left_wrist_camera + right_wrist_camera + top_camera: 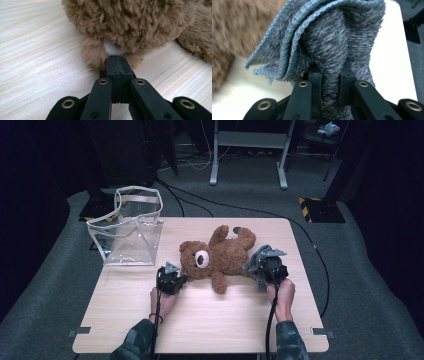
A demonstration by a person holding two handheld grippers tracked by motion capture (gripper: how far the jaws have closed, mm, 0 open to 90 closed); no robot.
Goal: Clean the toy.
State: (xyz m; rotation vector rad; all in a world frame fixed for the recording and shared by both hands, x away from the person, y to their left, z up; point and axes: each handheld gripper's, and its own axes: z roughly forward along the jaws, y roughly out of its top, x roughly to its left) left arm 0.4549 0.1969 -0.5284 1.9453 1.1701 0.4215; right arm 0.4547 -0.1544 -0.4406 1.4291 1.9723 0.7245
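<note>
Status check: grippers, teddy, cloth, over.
Left gripper shut, tip against brown plush teddy bear. Right gripper shut on grey knitted cloth. Clear plastic bag stands aside.

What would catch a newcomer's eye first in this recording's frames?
The brown teddy bear lying on its back in the middle of the wooden table stands out first. The left gripper is shut, its tips at the bear's ear, while the right gripper is clamped on a bunched grey knitted cloth beside the bear's legs. A clear plastic bag stands at the table's far left corner.
</note>
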